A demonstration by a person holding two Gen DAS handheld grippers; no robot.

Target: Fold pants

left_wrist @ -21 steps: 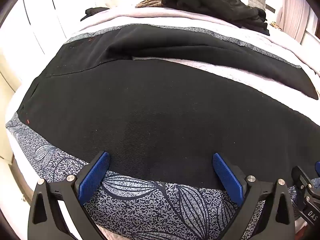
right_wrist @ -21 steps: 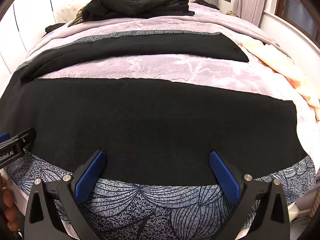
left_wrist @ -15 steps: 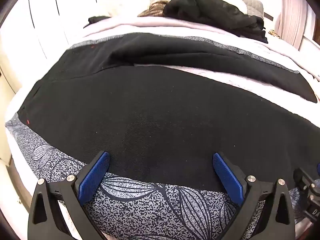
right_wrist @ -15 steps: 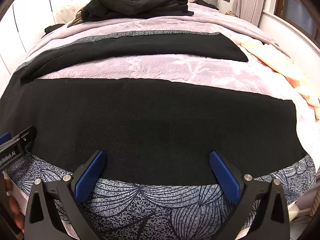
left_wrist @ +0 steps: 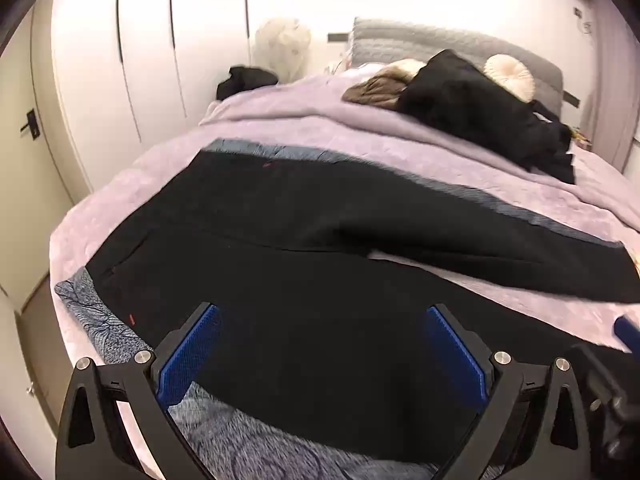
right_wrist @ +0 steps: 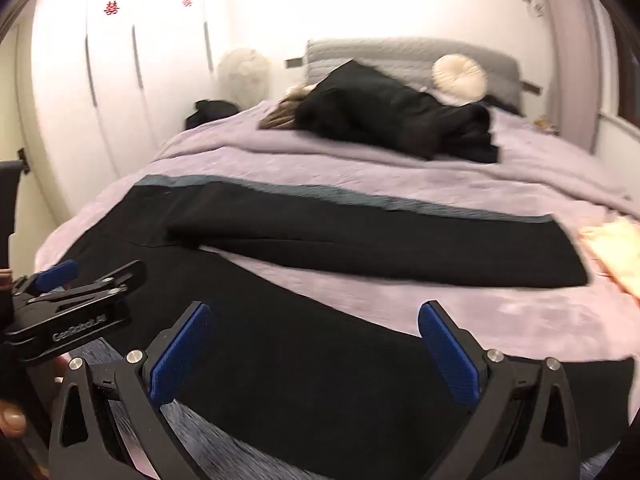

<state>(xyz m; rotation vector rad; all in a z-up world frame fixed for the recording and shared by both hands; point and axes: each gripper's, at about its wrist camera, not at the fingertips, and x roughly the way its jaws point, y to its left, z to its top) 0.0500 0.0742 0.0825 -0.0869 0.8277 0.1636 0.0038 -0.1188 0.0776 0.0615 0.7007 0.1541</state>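
Clearly I was at the very start of the fold: the pants lay spread flat across the bed, waistband toward 9 o'clock and hems toward 3 o'clock, the two legs splayed apart with a wedge of lilac bedcover showing between them. The near leg ran along the patterned strip at the bed's edge, right under my tools; the far leg stretched across toward 2 o'clock in the right wrist view.

My left gripper had its fingers spread wide, holding nothing, poised over the near leg's outer seam closer to the waist. My right gripper was likewise released and empty, over the same leg further toward the hem. In the right view the left tool showed at 9 o'clock, just beside.

I judged the next move to be a pinch on the near edge with both tools, then a lift and carry toward 12 o'clock to lay this leg over the far one. That would call for both sets of fingers to drop to the cloth and clench on one layer evenly, so the leg travelled without twisting. Both views were blurred.
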